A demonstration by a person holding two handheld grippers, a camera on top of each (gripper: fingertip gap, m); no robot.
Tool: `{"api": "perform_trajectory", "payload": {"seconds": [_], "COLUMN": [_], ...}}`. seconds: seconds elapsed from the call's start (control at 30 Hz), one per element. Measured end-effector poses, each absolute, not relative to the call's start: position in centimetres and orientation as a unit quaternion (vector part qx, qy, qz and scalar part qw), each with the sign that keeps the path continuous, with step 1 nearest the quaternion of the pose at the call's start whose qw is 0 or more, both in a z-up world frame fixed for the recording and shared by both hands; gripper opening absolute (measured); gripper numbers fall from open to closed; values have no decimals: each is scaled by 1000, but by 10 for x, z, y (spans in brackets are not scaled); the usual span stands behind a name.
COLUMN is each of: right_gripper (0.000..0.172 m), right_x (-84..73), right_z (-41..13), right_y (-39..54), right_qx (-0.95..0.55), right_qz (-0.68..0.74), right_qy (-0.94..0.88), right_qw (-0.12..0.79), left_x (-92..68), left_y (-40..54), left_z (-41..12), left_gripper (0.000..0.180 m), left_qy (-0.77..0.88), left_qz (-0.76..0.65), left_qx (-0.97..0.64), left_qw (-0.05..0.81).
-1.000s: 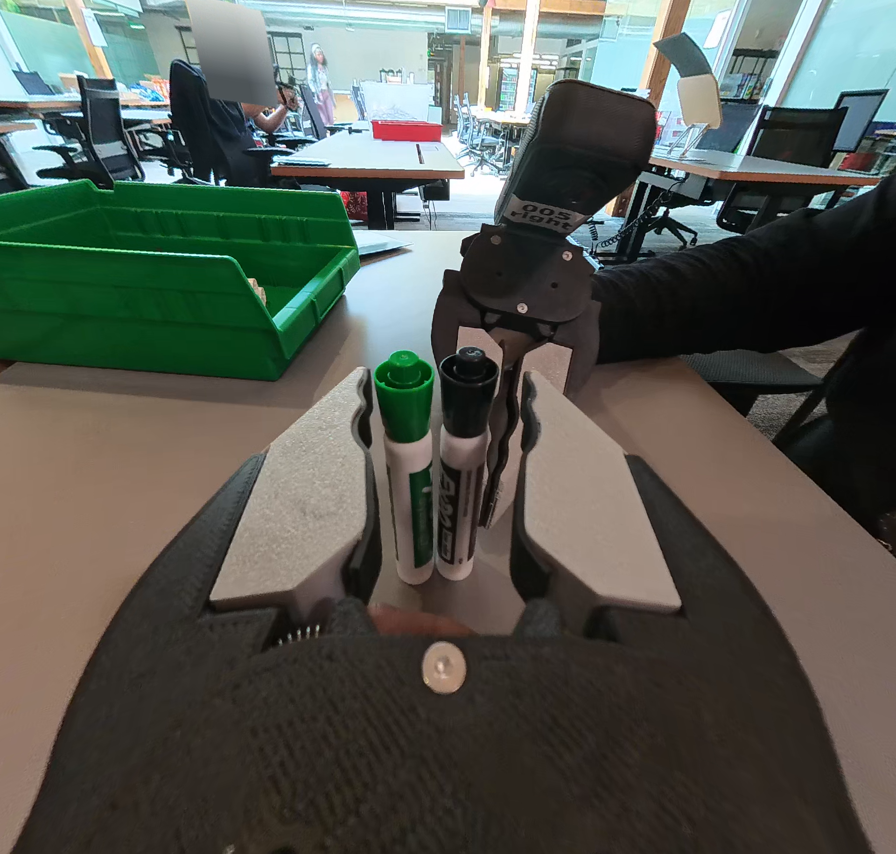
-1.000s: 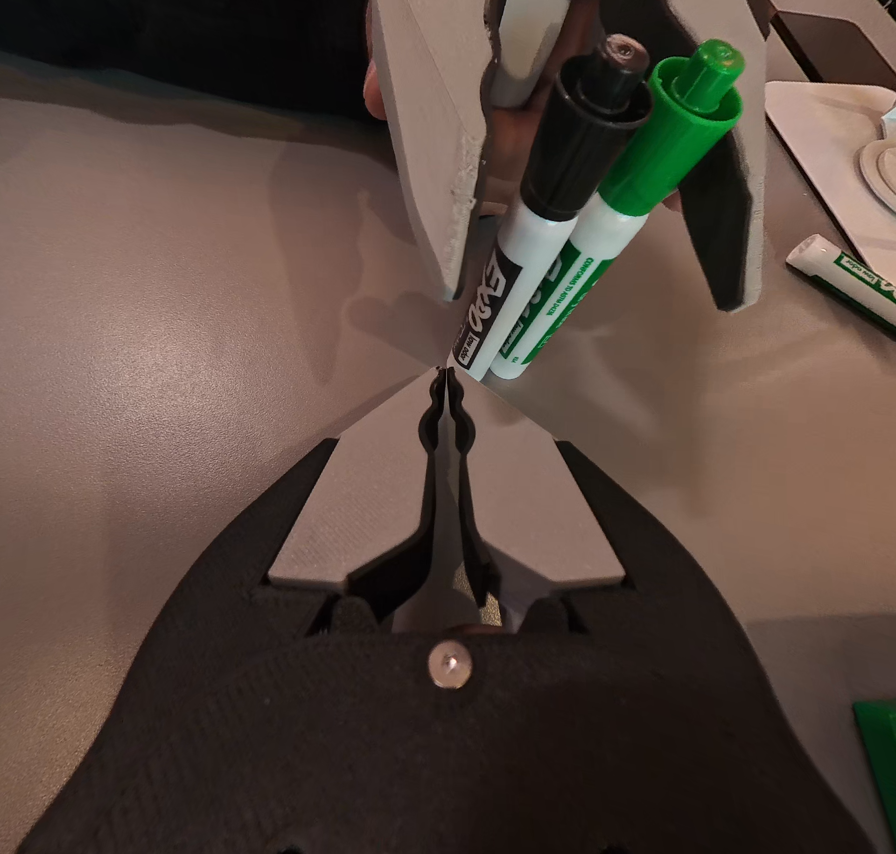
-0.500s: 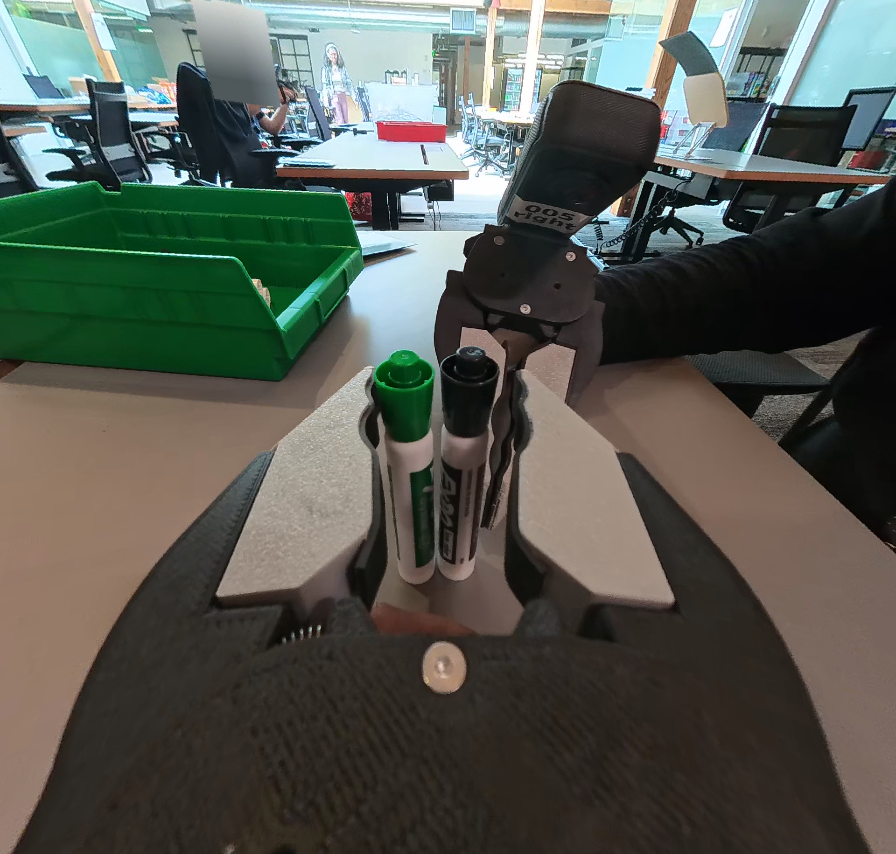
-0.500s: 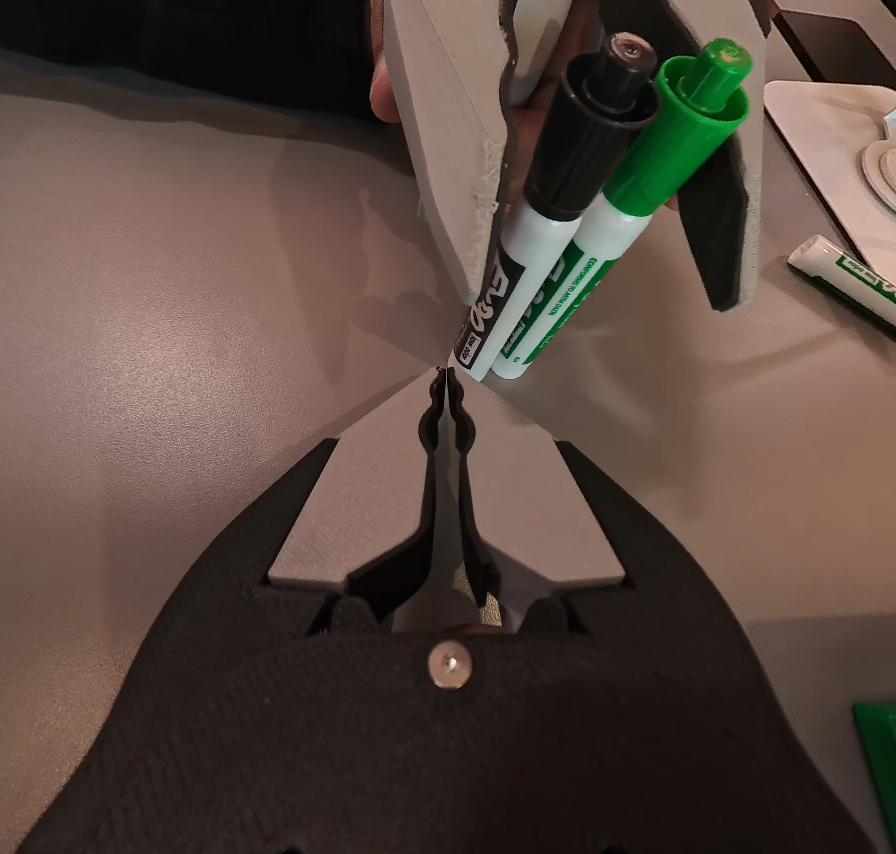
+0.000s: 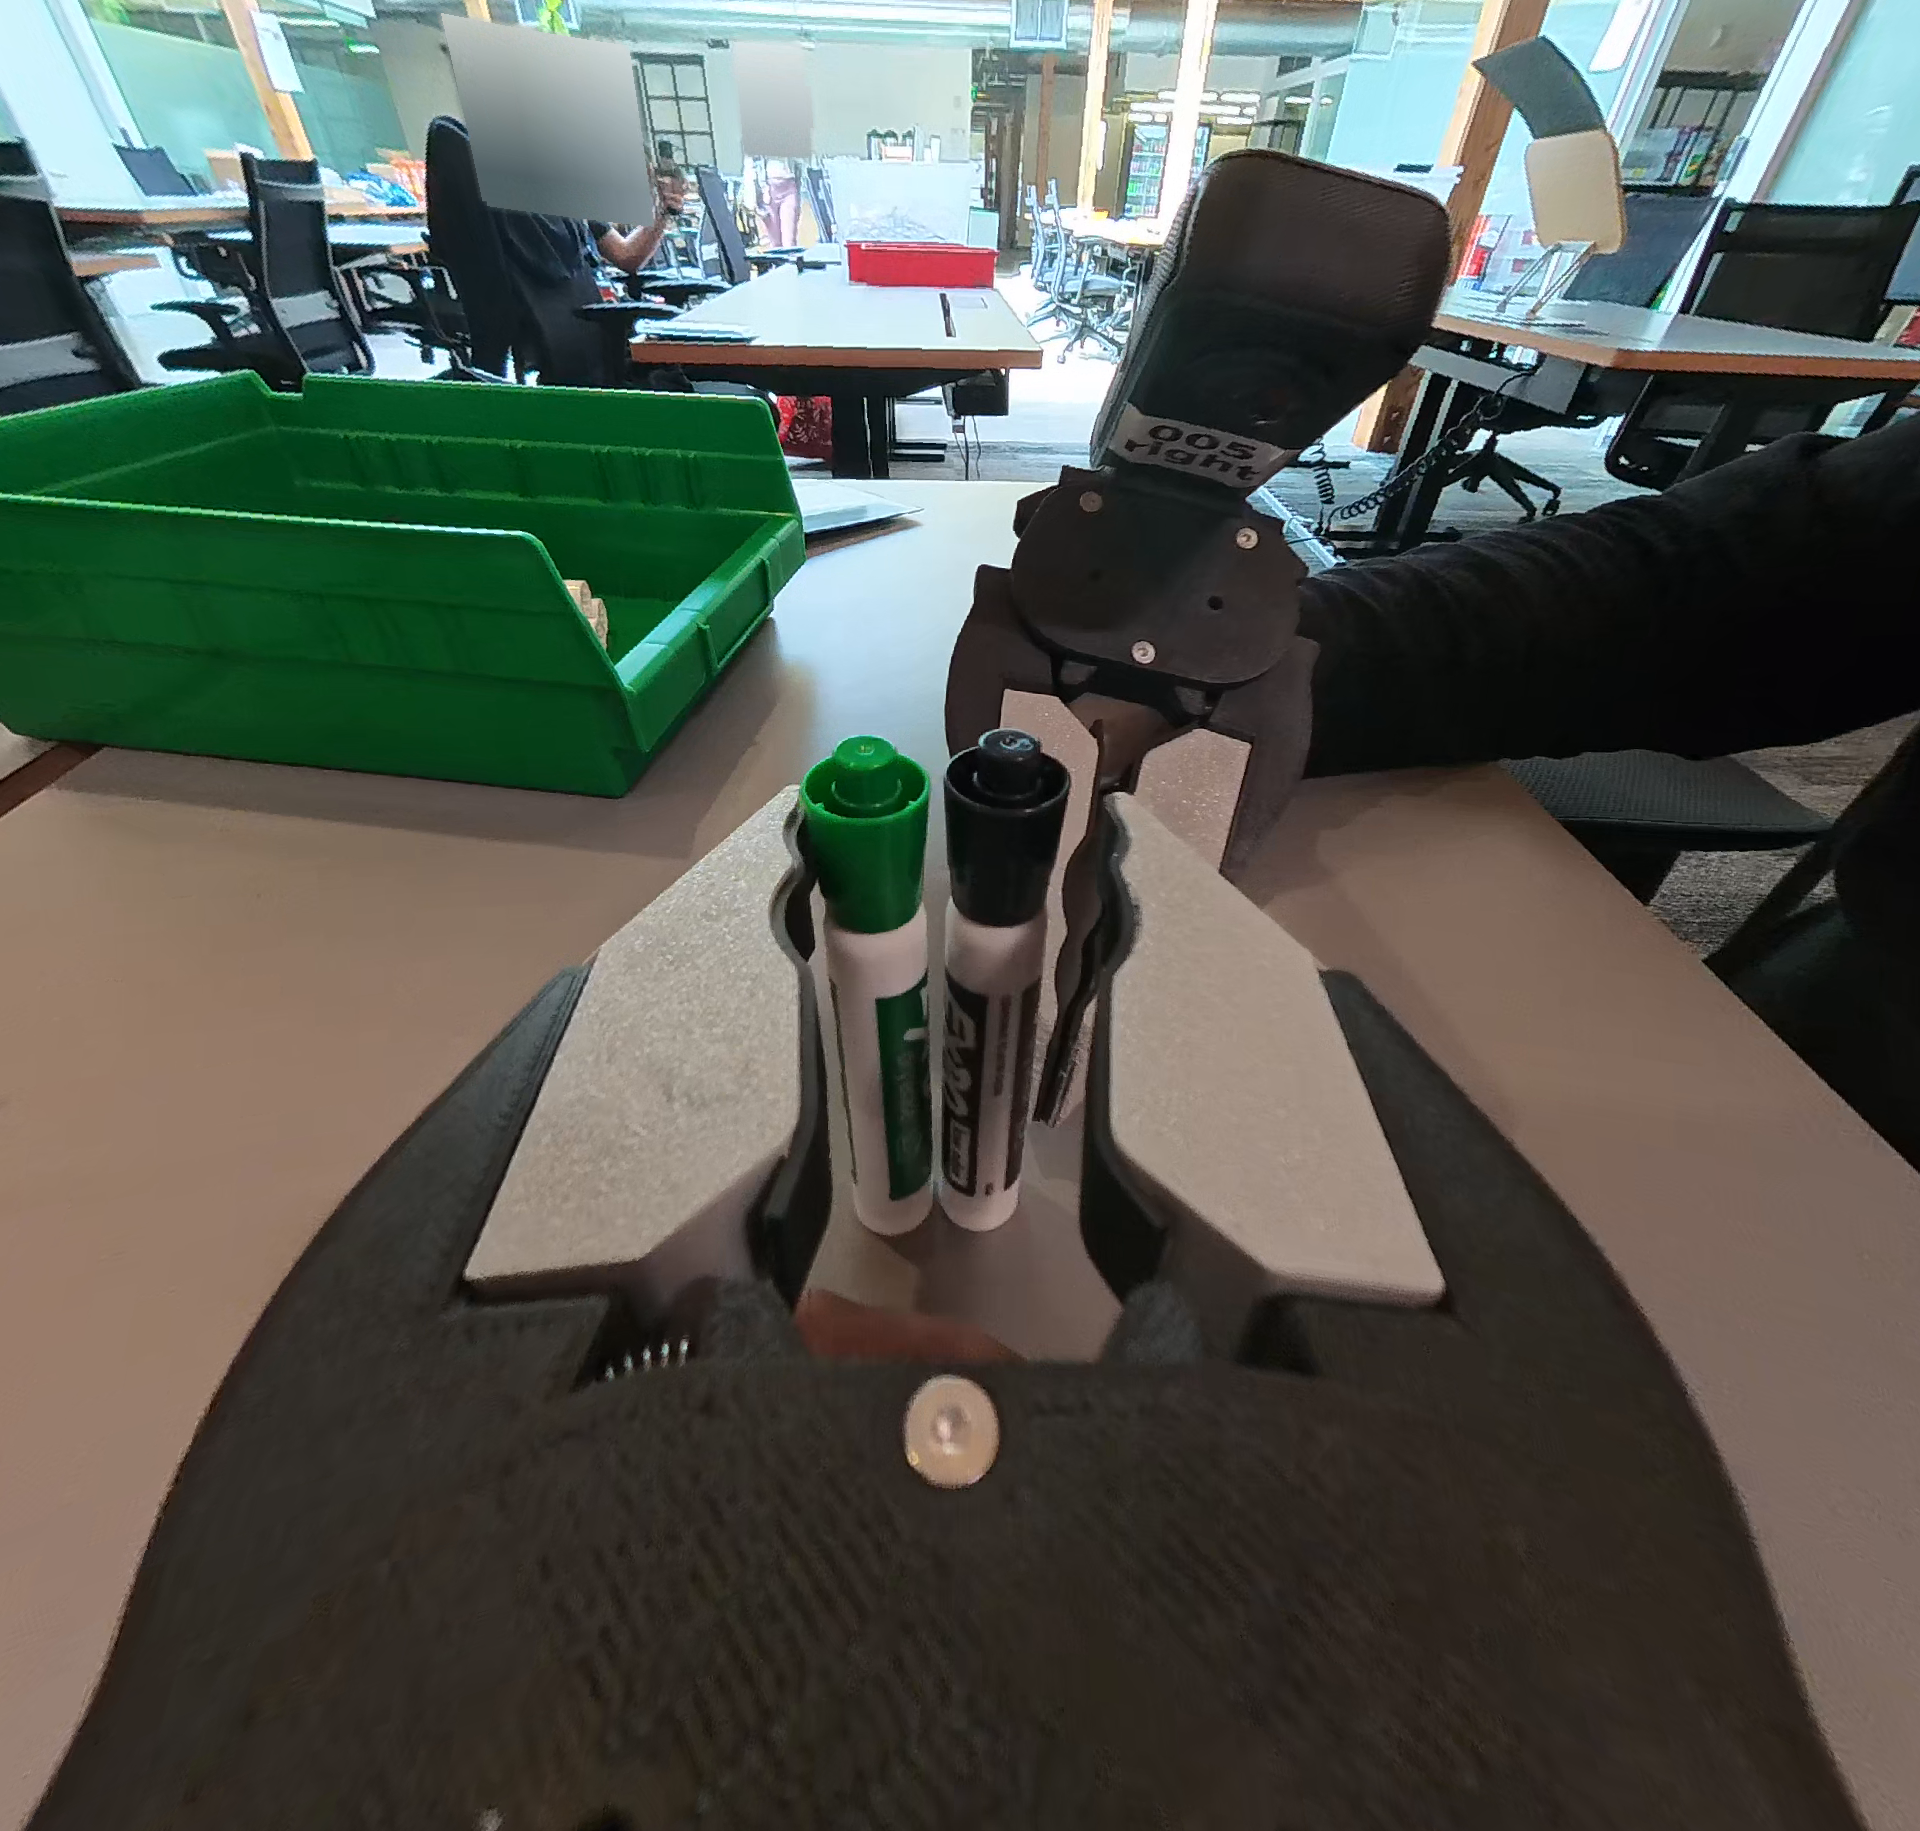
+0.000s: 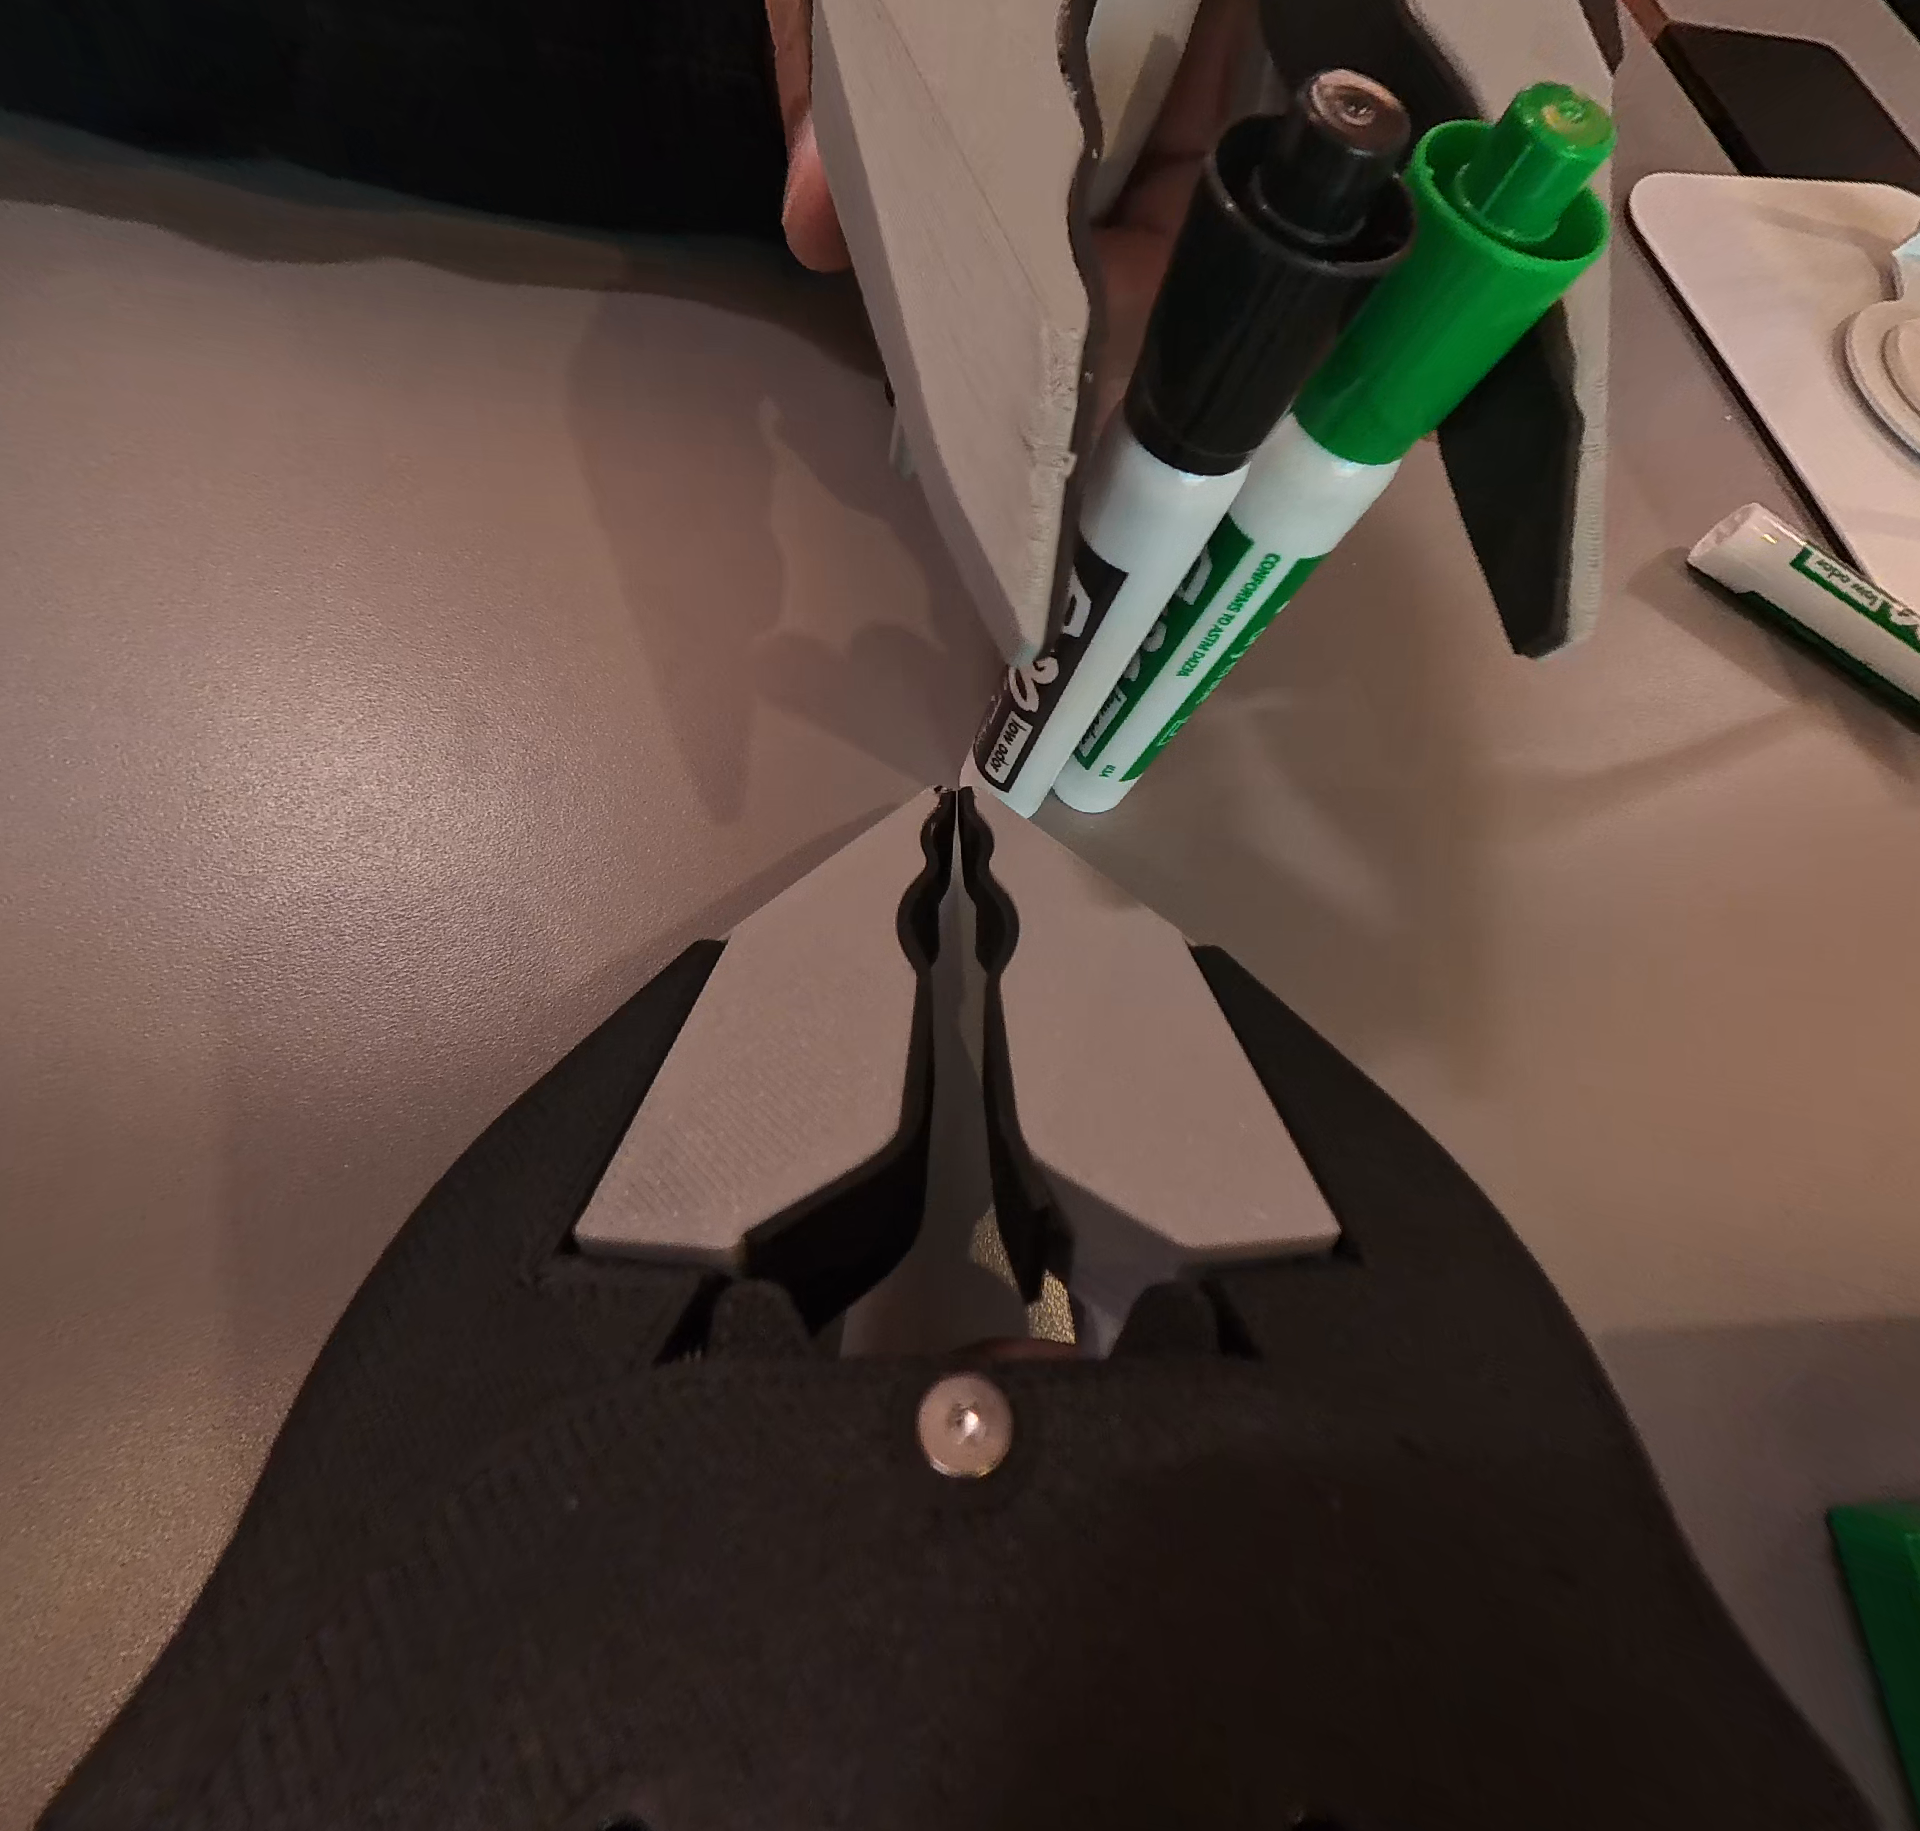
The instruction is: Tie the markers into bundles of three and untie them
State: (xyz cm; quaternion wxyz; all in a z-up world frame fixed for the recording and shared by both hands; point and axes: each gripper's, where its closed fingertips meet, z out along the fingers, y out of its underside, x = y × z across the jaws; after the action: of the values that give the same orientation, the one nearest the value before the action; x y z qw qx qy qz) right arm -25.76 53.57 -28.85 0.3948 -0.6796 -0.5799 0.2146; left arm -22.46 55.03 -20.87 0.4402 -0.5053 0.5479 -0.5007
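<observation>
Left wrist view: labelled green marker point(image 5: 871, 960), black marker point(image 5: 995, 960)

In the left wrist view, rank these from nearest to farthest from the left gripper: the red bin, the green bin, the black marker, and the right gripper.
1. Black marker, standing between the left gripper's fingers.
2. Right gripper, just ahead, slightly right.
3. Green bin, farther back on the left.
4. Red bin, on a distant table, centre background.

Open-plan office w/ wooden posts point(image 5: 1195, 98) and glass partitions point(image 5: 1787, 67). Daylight is flooding in over desks point(image 5: 831, 321) & black chairs point(image 5: 286, 264).
</observation>
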Motion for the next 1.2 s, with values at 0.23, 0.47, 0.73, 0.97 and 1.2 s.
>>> {"api": "perform_trajectory", "payload": {"seconds": [0.23, 0.47, 0.73, 0.97, 1.2], "right_gripper": [0, 0, 0, 0, 0], "right_x": [-258, -258, -258, -258, -258], "right_z": [-289, -289, -289, -289, -289], "right_y": [536, 536, 535, 535, 535], "right_qx": [-679, -679, -679, -679, -680], "right_qz": [214, 214, 214, 215, 215], "right_qy": [-580, -581, -582, -581, -581], "right_qw": [395, 394, 394, 393, 392], "left_x": [-225, -224, -224, -224, -224], "left_y": [552, 553, 553, 552, 553], "left_z": [-208, -210, -210, -210, -209], "left_gripper": [52, 53, 53, 51, 48], "left_qy": [542, 543, 541, 543, 540], "left_qz": [-496, -482, -480, -484, -487], "left_qx": [-509, -515, -517, -515, -517], "left_qw": [449, 456, 458, 453, 452]}}
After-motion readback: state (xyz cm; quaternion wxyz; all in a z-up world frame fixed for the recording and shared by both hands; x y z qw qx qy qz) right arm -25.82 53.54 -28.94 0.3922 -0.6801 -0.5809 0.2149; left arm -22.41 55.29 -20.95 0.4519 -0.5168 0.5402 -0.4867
